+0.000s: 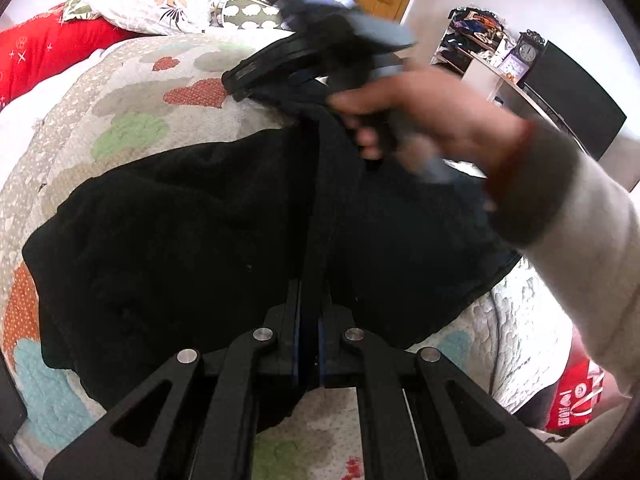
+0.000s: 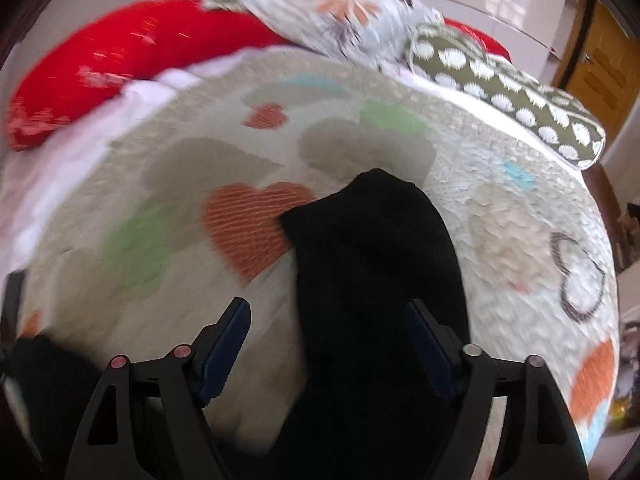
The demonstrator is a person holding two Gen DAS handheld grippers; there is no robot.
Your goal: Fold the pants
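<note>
A: Item one. Pants (image 1: 180,220), black, soft knit or fleece by the look. Location: spread in a loose heap on the bed (image 1: 132,80), over the heart-patterned quilt (image 2: 248,224).

B: Left gripper (image 1: 310,280)?

A: Clenched on a raised ridge of the black cloth, which runs up between the two fingers; the fabric is drawn taut from that pinch toward the far end.

B: Right gripper (image 2: 328,316)?

A: Released, jaws standing wide. One narrow end of the pants (image 2: 372,248), likely a leg, lies between and beyond the fingers, not gripped. From the left wrist view the right hand (image 1: 420,112) carries the tool above the far part of the garment; blurred, so in motion.

B: Handling notes?

A: Judged light, limp, no stiffness; it will sag and bunch wherever unsupported and should not slip from rubber pads. Best hold: a hem or waistband edge, both layers pinched together, so the fold lands flat.

B: Surroundings?

A: Red pillow (image 2: 100,68), floral pillow (image 2: 332,4), green spotted cushion (image 2: 508,92).
</note>
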